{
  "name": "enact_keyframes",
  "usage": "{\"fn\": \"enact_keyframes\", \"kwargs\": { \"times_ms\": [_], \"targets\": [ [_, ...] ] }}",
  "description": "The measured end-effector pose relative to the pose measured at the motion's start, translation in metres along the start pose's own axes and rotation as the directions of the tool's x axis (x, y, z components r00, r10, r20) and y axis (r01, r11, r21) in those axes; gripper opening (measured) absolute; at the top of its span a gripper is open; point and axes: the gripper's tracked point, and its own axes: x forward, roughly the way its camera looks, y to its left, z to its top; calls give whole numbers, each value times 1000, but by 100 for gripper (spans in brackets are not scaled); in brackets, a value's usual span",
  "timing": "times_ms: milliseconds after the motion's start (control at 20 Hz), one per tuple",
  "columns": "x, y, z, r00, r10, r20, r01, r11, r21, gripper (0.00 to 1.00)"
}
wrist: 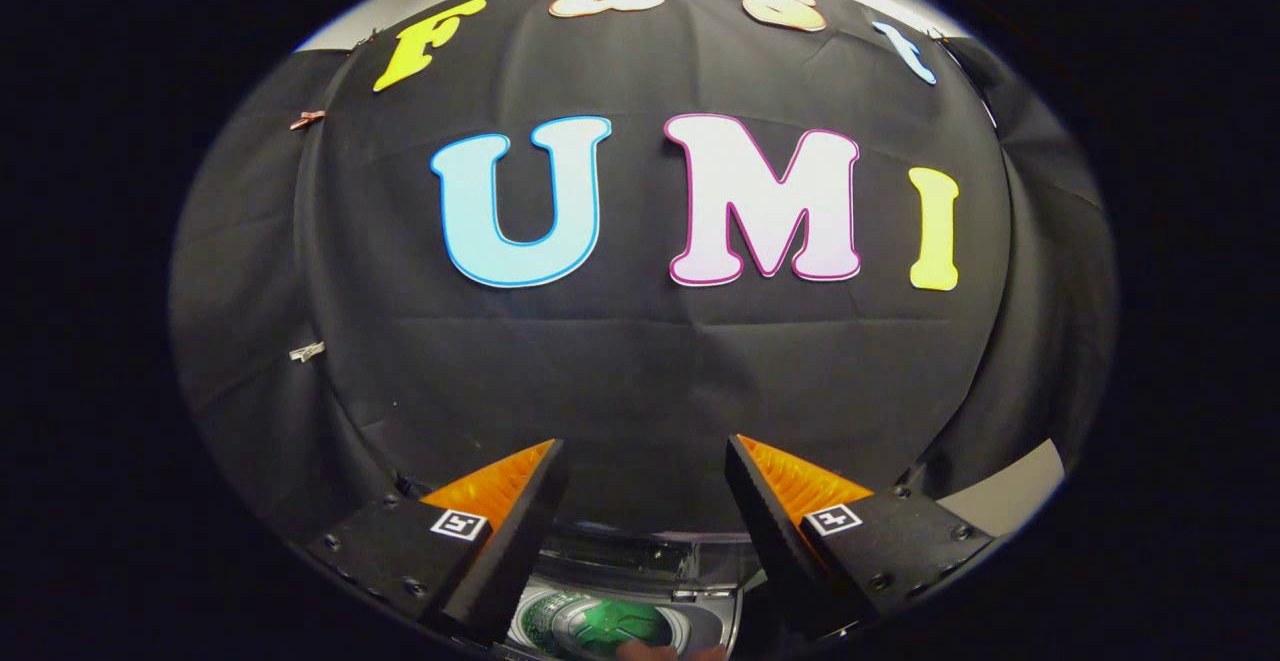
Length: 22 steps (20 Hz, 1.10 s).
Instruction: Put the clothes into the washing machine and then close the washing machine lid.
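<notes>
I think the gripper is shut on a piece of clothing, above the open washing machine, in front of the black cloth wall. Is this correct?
Not quite. In the gripper view the gripper is open: its fingers stand wide apart with nothing held between them. The rest holds: the open washing machine lies below, between the fingers, and the black cloth wall hangs beyond them.

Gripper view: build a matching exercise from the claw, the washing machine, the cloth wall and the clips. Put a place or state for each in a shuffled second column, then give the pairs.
Column one:
1. claw
2. washing machine
3. cloth wall
4. clips

Column two:
A. hangs beyond the fingers
B. fastened to the cloth
C. open, nothing between the fingers
D. low between the fingers, drum showing

Pairs: 1-C, 2-D, 3-A, 4-B
</notes>
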Motion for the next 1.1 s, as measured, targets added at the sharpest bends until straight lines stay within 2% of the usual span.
{"fn": "enact_keyframes", "kwargs": {
  "times_ms": [350, 700, 1100],
  "targets": [
    [34, -18, -50, 987, -11, -158, 31, 992, 125, 100],
    [39, 2, -101, 961, 25, -276, -9, 998, 58, 99],
    [39, 6, -106, 964, 49, -262, -34, 998, 61, 100]
  ]
}}
